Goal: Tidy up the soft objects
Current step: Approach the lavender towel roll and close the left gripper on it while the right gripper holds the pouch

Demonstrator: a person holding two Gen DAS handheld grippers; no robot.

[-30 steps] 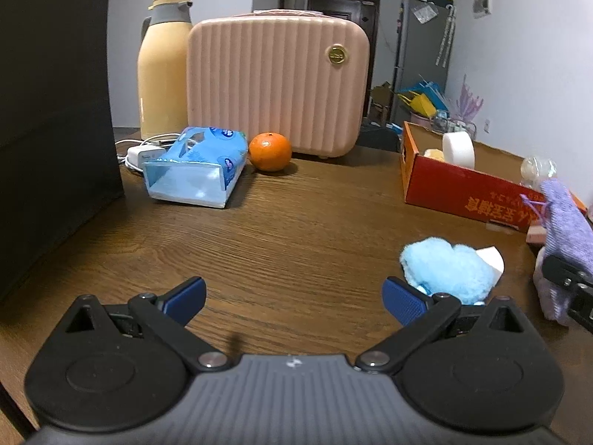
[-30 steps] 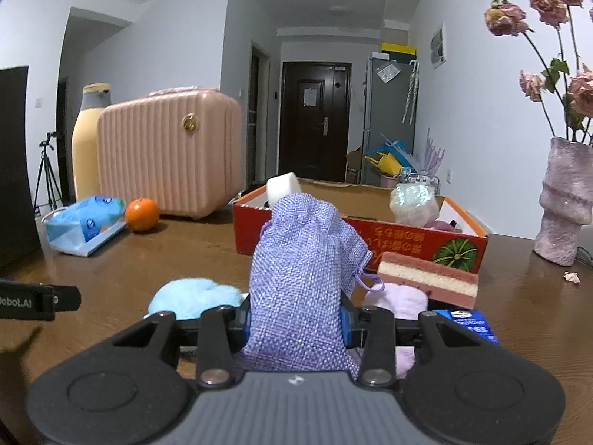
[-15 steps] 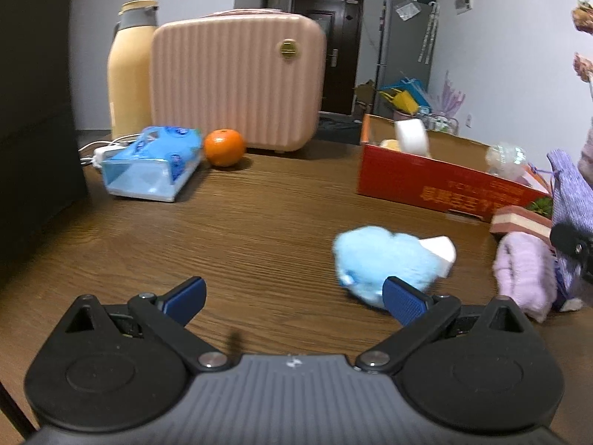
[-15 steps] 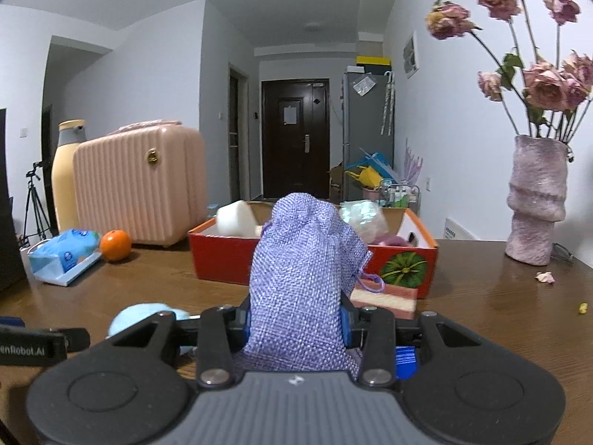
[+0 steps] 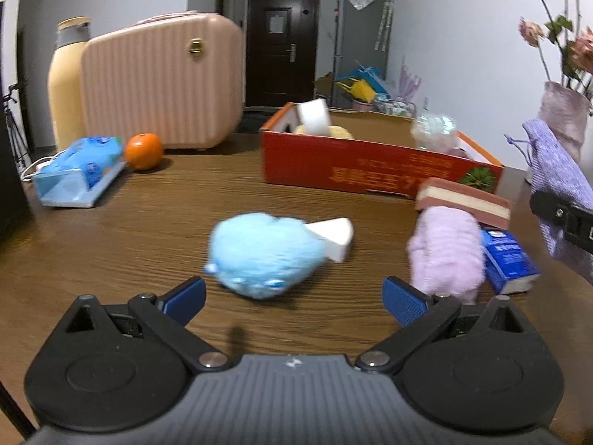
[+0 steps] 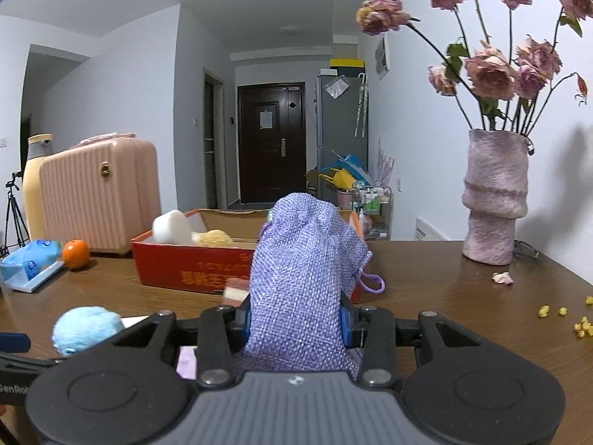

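My right gripper (image 6: 295, 322) is shut on a purple woven drawstring pouch (image 6: 300, 274), held upright above the table; the same pouch (image 5: 556, 181) shows at the right edge of the left wrist view. My left gripper (image 5: 292, 296) stands open just short of a fluffy light-blue plush (image 5: 263, 256), nothing between its fingers. Beside the plush lie a white wedge (image 5: 333, 235) and a pink fuzzy roll (image 5: 444, 256). A layered pink sponge (image 5: 463, 200) leans on the roll. The red cardboard box (image 5: 355, 170) behind holds a white roll (image 5: 313, 115) and other items.
A blue carton (image 5: 507, 259) lies right of the pink roll. A tissue pack (image 5: 79, 170), an orange (image 5: 143, 150), a pink suitcase (image 5: 159, 85) and a yellow flask (image 5: 66, 81) stand at the left back. A vase of dried roses (image 6: 494, 196) stands at the right.
Both grippers have swung to the right. The blue plush now sits centred in front of the left gripper. The right gripper still grips the pouch and now faces the vase.
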